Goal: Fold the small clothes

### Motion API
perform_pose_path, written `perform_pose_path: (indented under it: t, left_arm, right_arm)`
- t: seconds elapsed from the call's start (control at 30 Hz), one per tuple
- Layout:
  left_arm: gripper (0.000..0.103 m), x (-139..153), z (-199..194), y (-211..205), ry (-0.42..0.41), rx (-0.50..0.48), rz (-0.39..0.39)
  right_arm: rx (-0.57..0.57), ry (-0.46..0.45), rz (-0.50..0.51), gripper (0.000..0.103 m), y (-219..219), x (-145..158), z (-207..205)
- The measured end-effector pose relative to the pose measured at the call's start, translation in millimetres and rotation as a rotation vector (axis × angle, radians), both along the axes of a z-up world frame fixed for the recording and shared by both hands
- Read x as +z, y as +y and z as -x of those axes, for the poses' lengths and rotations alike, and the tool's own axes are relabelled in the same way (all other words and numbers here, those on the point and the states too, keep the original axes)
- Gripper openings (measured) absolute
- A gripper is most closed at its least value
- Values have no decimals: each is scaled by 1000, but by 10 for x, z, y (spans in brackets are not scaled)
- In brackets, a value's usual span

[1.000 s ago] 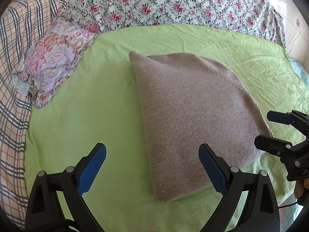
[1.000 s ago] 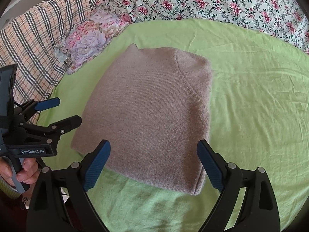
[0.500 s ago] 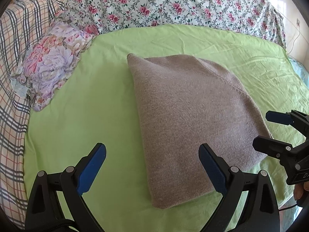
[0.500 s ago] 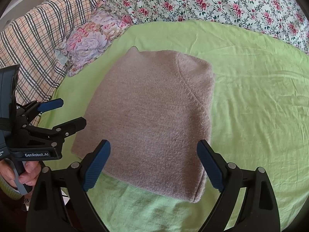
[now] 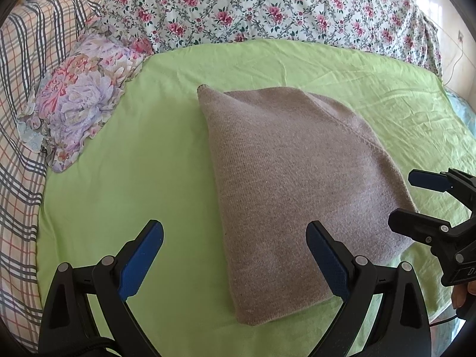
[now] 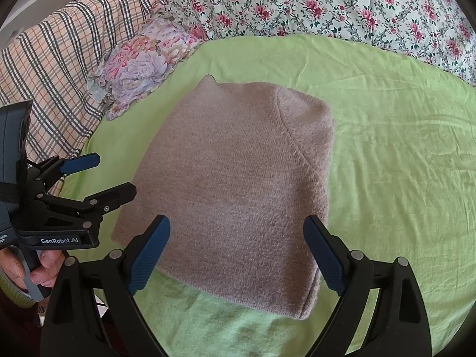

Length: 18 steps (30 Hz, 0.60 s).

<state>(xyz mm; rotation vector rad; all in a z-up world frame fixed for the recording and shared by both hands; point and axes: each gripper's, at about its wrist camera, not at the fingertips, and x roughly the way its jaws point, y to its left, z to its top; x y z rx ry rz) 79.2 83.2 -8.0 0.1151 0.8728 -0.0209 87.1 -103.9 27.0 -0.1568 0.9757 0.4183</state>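
**Folded knit at rest, both grippers empty**

We see the green sheet (image 5: 125, 178) spread over the bed as our folding surface. At its middle lies the folded brown knit garment (image 6: 238, 184), already a compact packet, so nothing needs holding. Nearer us than the garment, the left gripper (image 5: 235, 255) and right gripper (image 6: 238, 253) hover with jaws spread, gripping nothing. Only the right view shows the hand (image 6: 35, 270) on the left handle.
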Motion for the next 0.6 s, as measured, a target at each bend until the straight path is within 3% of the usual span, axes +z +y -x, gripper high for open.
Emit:
perform_pose_path:
  t: [0.6]
  left_arm:
    - [97,44,3,-38,-13,13,1]
  right_arm:
    - [-6,-7,-16,91,-32,51,-27]
